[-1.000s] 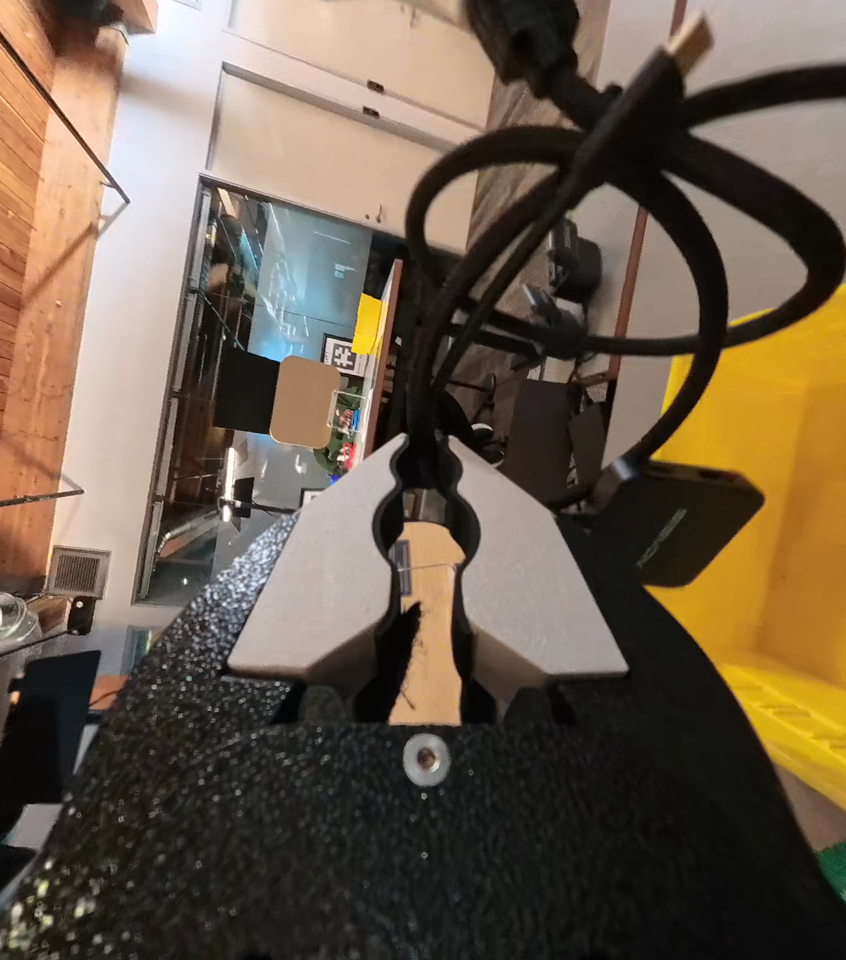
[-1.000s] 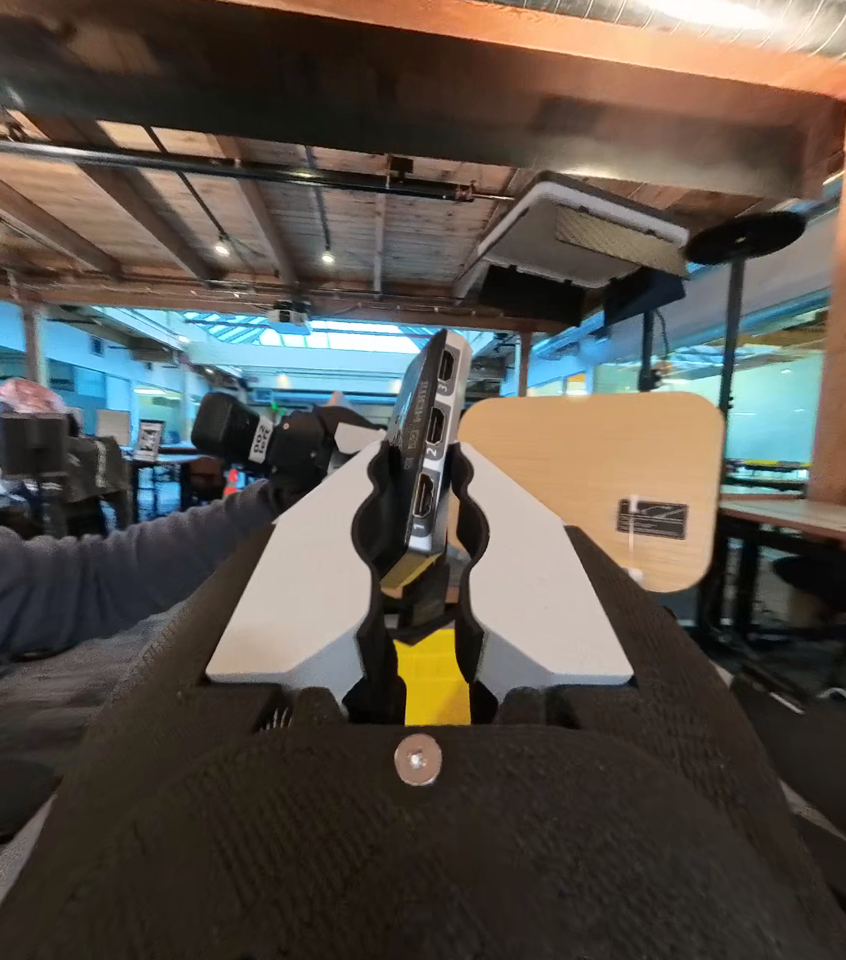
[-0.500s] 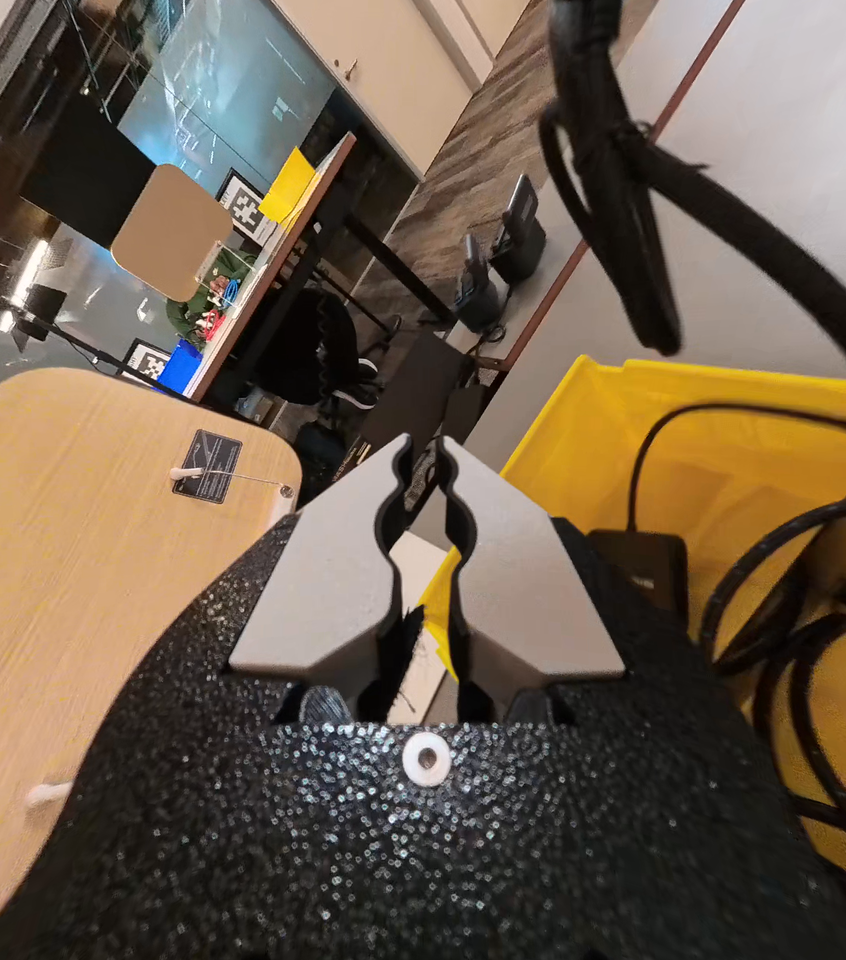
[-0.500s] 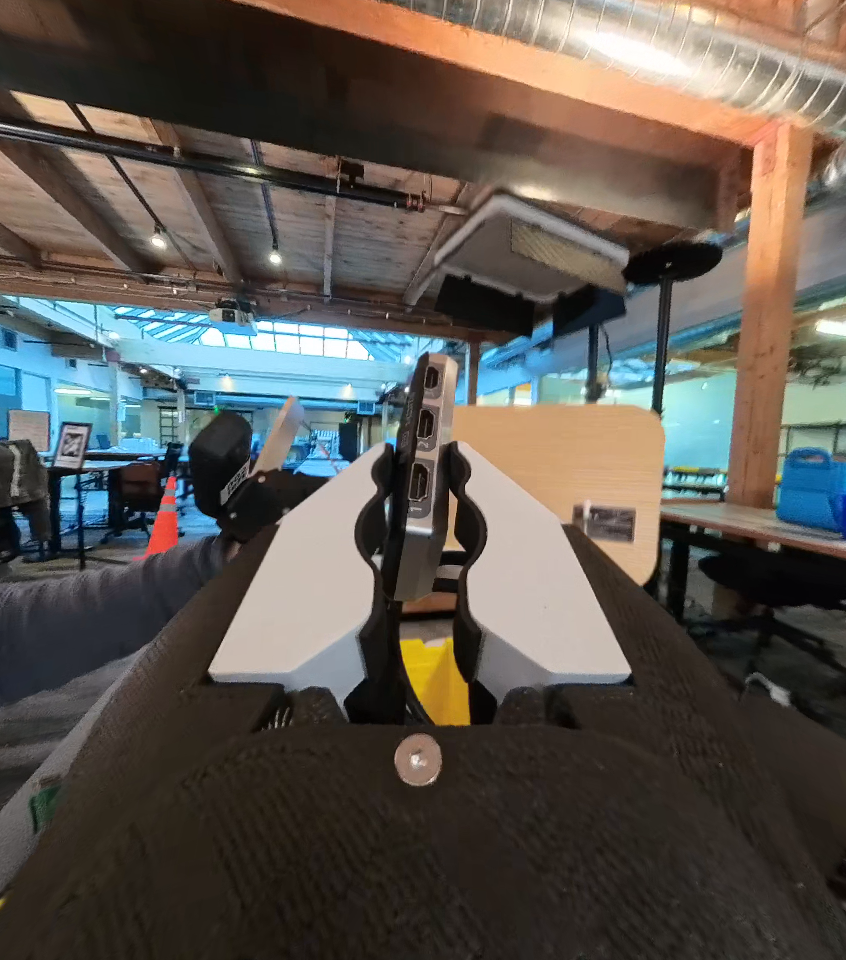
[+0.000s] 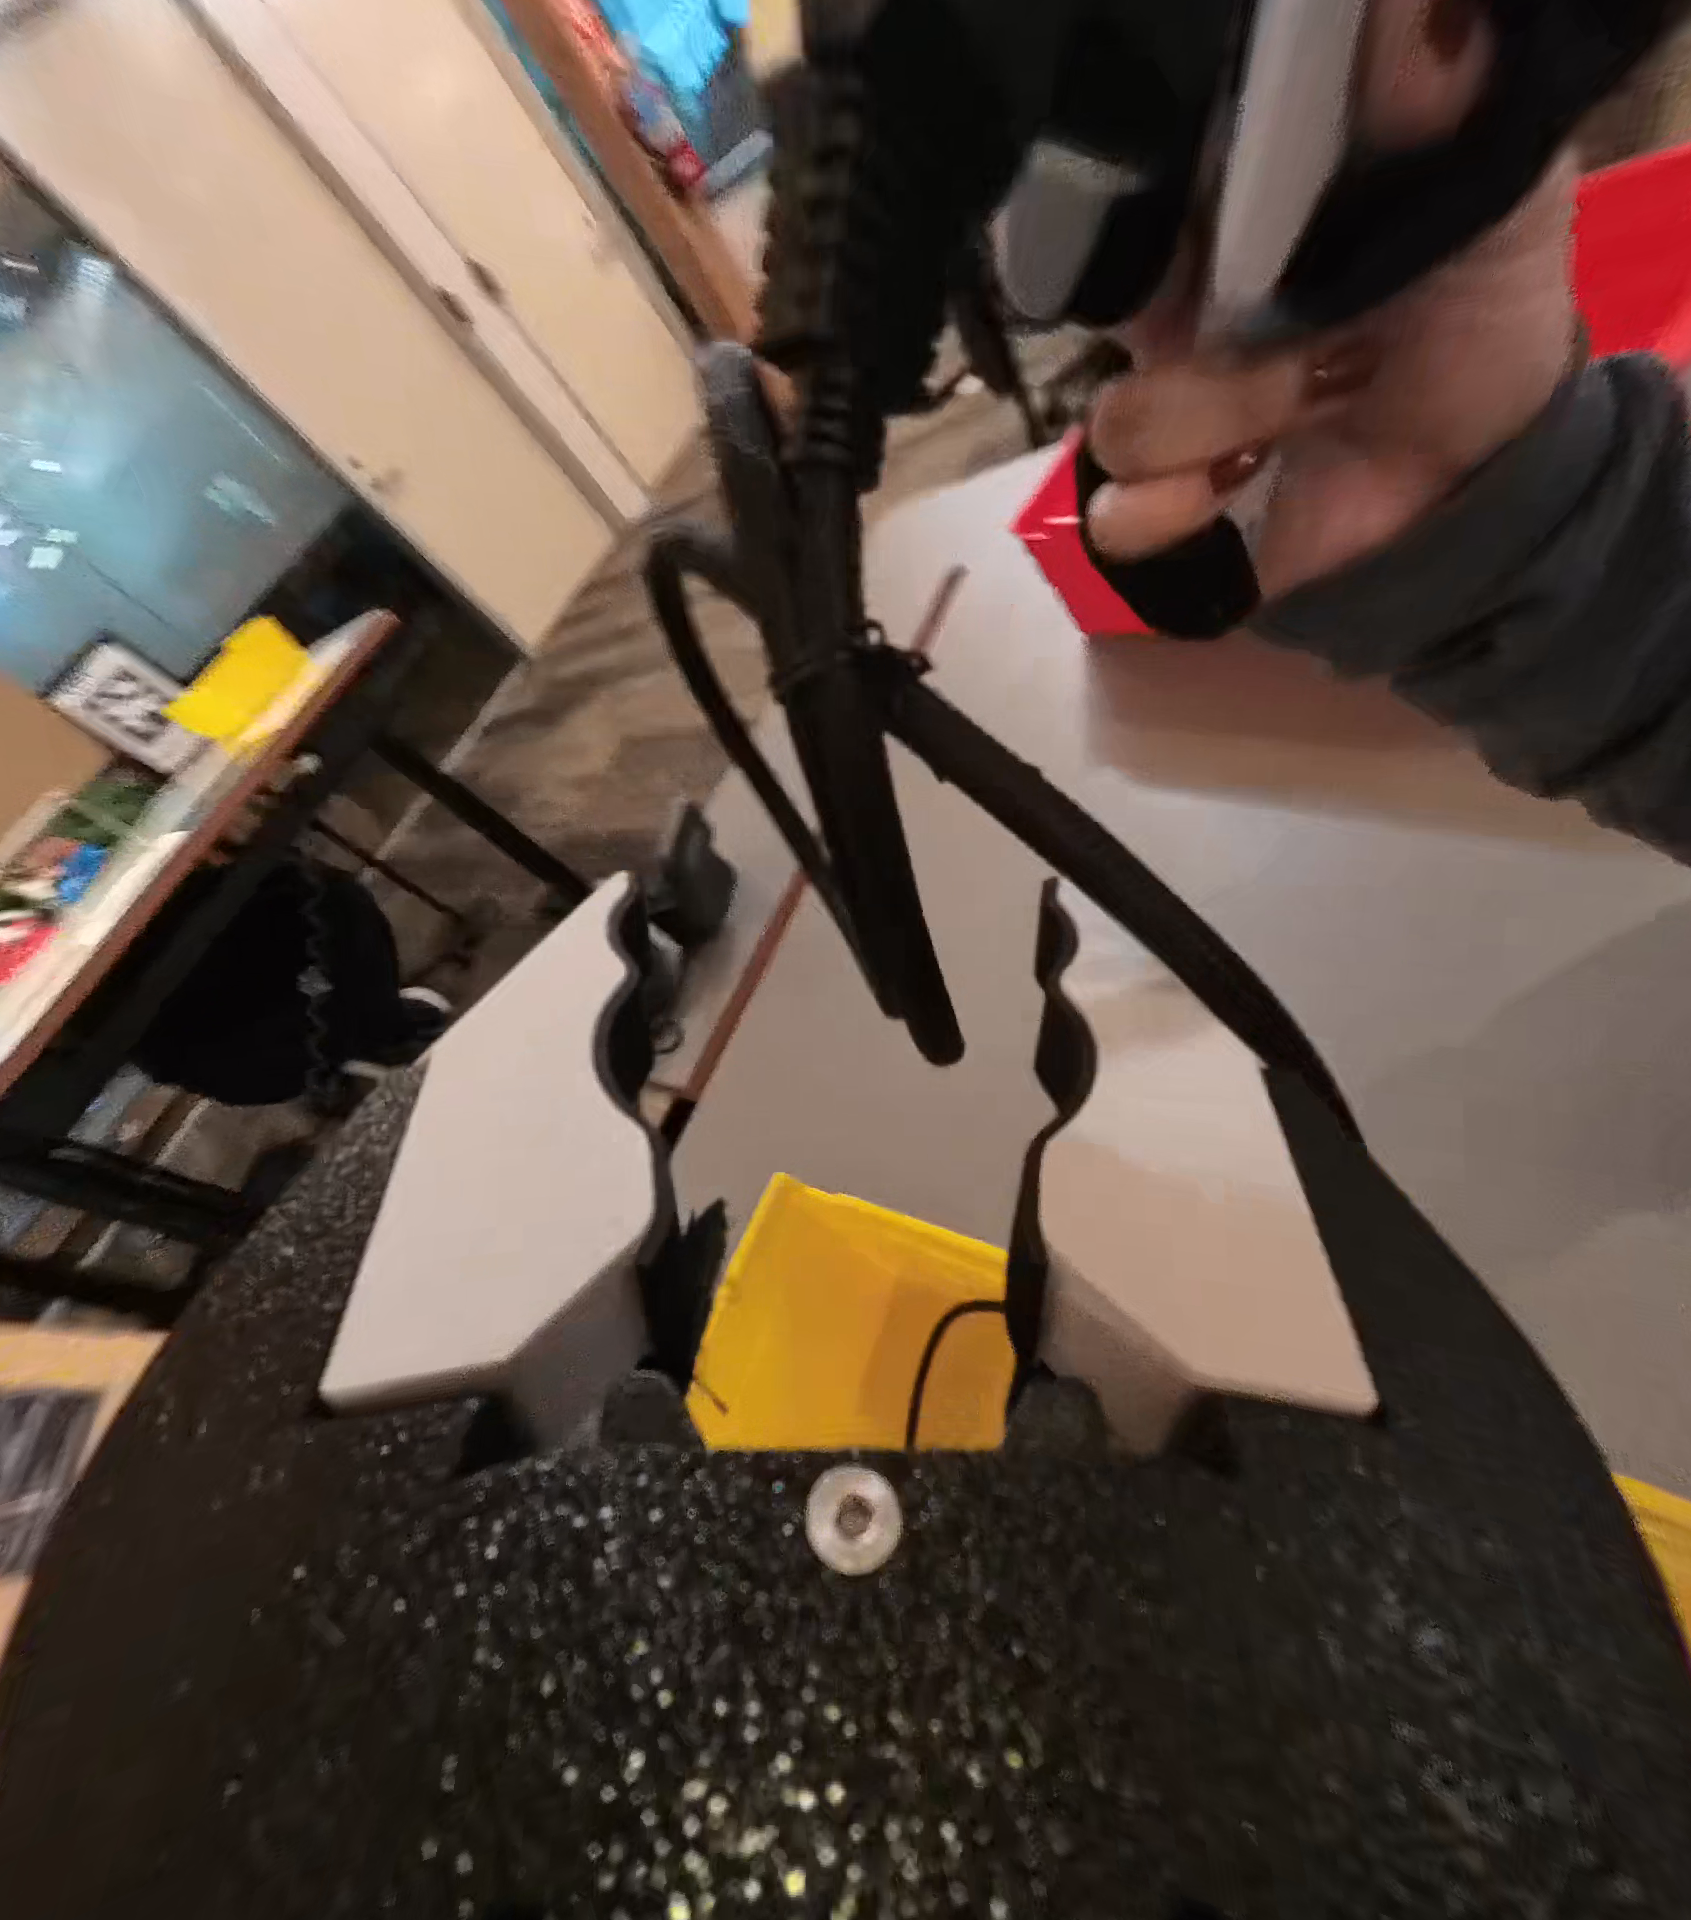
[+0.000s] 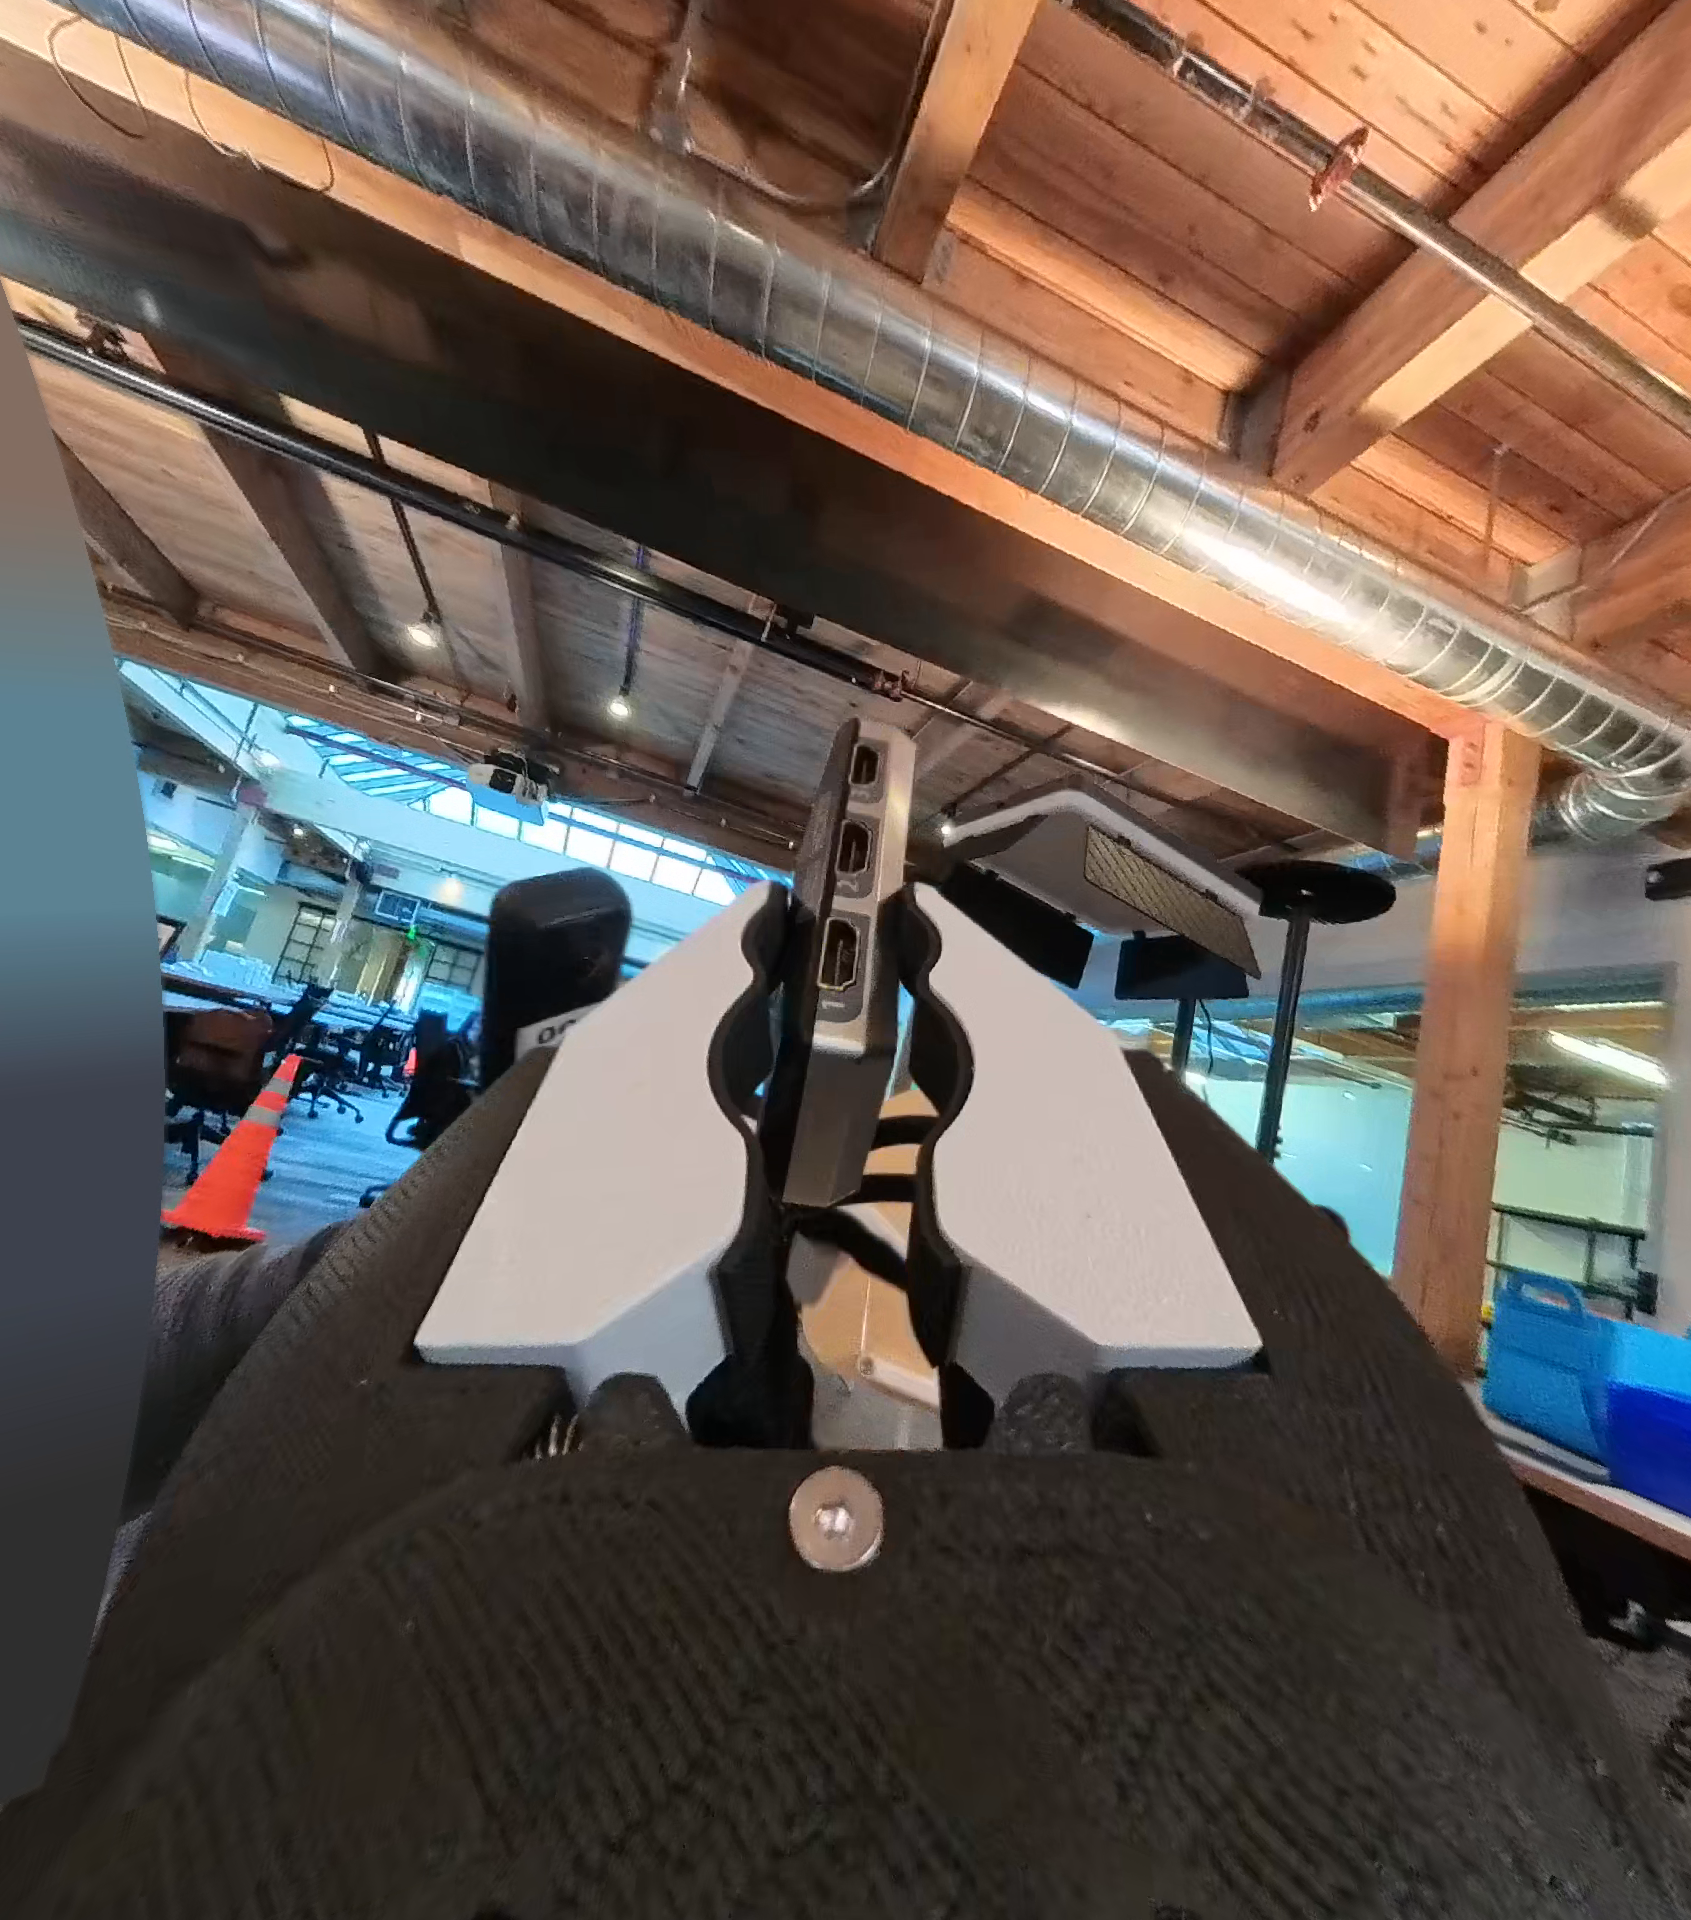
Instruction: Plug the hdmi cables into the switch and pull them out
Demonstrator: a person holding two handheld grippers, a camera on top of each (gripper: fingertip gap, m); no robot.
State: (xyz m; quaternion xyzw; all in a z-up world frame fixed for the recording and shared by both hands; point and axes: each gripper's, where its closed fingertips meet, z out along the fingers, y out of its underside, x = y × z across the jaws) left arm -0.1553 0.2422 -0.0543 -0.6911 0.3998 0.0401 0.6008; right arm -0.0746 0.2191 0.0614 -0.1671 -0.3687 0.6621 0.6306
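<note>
While cable bundle [image 5: 846,790] dangles before spread left tongs [image 5: 836,977], yellow bin [image 5: 851,1340] below.

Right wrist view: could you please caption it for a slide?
Right gripper clamps the HDMI switch upright, ports empty, beneath wooden ceiling beams.

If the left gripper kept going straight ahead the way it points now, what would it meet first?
Probably the dangling black cable bundle: its lower end hangs between the open fingers of the left gripper. Depth is blurred, so it may sit slightly ahead of the tips. Beyond it lies only the grey tabletop.
</note>
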